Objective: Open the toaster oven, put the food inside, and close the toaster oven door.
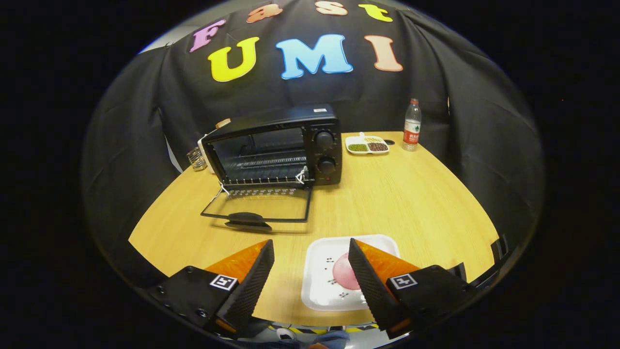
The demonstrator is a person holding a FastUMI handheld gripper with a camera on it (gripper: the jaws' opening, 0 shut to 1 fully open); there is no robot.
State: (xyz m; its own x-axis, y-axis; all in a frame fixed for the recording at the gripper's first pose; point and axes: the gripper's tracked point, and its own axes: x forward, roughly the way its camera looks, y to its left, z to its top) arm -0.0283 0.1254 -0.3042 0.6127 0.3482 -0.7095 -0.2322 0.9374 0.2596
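Note:
A black toaster oven stands at the back of the wooden table, its glass door folded down flat toward me, wire rack showing inside. Near the table's front edge sits a white square plate with a round pink food item on it. My gripper is open, held above the front of the table. The plate lies between the fingers toward the right one, which hides part of the pink food. Nothing is held.
A small white divided dish with green and dark beans sits right of the oven. Beside it stands a water bottle. A small metal rack is left of the oven. Bare tabletop lies on the right.

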